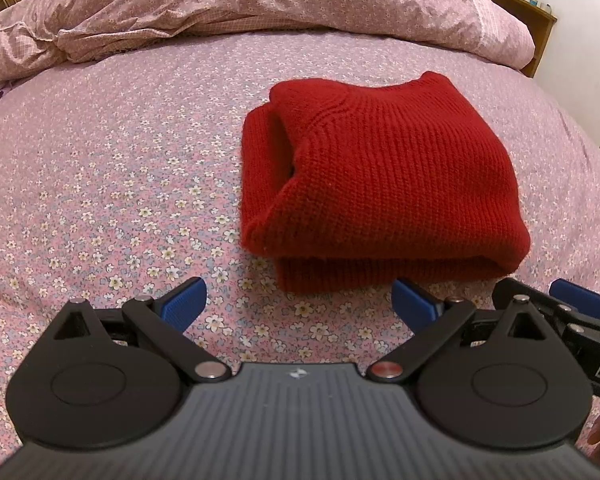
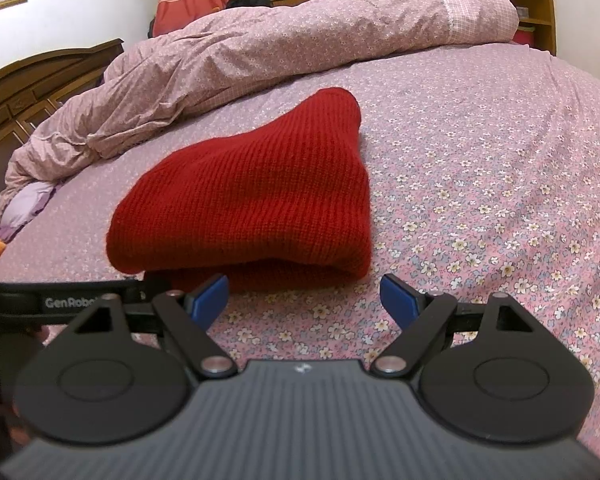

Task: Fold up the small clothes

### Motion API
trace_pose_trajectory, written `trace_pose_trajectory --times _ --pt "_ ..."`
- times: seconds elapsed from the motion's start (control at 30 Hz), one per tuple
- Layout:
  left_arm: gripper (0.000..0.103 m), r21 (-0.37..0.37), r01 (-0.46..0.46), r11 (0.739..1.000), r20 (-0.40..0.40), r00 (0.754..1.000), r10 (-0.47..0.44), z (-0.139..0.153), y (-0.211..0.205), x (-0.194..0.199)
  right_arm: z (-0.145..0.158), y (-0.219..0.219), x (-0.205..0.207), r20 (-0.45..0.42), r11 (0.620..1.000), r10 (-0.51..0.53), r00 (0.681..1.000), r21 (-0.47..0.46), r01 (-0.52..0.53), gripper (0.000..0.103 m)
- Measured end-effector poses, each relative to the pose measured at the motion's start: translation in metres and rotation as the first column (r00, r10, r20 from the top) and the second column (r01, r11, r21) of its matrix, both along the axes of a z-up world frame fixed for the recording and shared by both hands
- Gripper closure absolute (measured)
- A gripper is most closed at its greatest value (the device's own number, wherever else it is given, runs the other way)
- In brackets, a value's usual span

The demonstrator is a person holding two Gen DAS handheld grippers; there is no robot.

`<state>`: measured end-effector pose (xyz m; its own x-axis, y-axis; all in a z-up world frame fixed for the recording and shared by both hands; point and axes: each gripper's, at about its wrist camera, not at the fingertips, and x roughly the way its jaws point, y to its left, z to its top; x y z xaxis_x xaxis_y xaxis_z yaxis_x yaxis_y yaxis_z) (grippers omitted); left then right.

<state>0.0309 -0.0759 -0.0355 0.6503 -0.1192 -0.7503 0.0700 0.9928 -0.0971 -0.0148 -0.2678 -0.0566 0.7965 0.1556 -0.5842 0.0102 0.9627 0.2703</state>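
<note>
I have the red knitted sweater [image 1: 380,176] lying folded into a thick bundle on the bed [image 1: 100,184], on the flowered pink sheet toward the near edge, with its folded edge facing me. The rumpled pink duvet [image 1: 260,0] is heaped along the far side, well apart from it. My left tongs [image 1: 299,305] hang spread wide just short of the sweater, nothing between the blue pads [image 1: 184,304]. My right tongs [image 2: 303,301] stand spread too, empty, just beside the sweater's near edge, not touching it.
</note>
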Motion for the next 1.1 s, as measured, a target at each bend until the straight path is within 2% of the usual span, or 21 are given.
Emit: trace_pose_trajectory --times 1.1 --pt "0.002 0.003 0.016 1.0 -0.001 1.0 -0.016 -0.0004 -0.0028 -0.0041 0.0027 0.0004 -0.0019 0.006 1.0 -0.004 1.0 0.012 0.004 0.019"
